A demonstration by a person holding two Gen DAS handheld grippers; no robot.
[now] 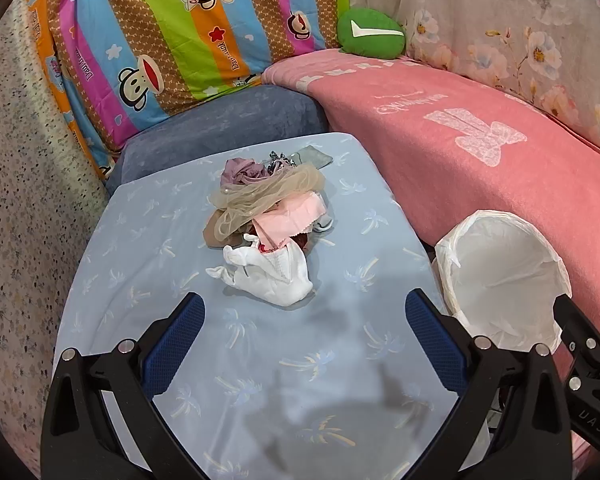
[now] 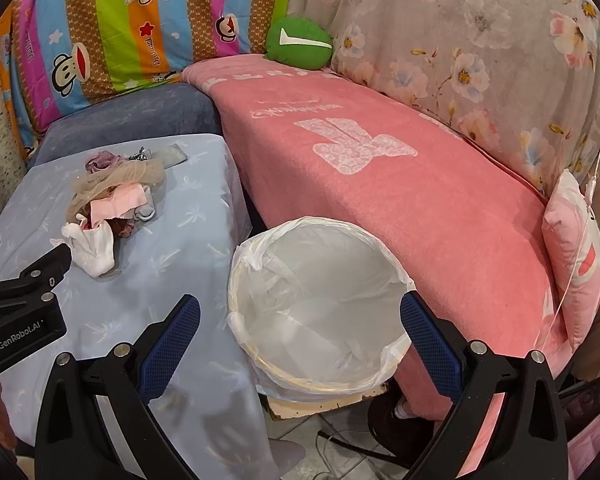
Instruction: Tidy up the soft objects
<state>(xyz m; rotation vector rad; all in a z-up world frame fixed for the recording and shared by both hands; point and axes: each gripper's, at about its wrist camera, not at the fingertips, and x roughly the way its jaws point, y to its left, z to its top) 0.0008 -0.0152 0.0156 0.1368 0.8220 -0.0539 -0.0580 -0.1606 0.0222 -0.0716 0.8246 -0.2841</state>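
A heap of small soft cloths [image 1: 266, 216] lies in the middle of a light blue table [image 1: 148, 248]: a white sock-like piece [image 1: 278, 278] in front, pink fabric [image 1: 290, 218], beige mesh [image 1: 268, 192] and mauve cloth behind. My left gripper [image 1: 305, 322] hovers open just short of the white piece, nothing between its fingers. In the right wrist view the same heap [image 2: 112, 204] sits far left. My right gripper [image 2: 300, 326] is open above a round bin lined with a white bag [image 2: 320, 312], which looks empty. The left gripper's body [image 2: 24, 280] shows at the left edge.
A pink blanket-covered sofa [image 2: 400, 208] runs along the right of the table, with a green cushion [image 2: 298, 42] at its far end and a pink pillow [image 2: 576, 256] at the right. A striped cartoon cover [image 1: 172, 40] and grey-blue cushion [image 1: 228, 124] lie behind the table.
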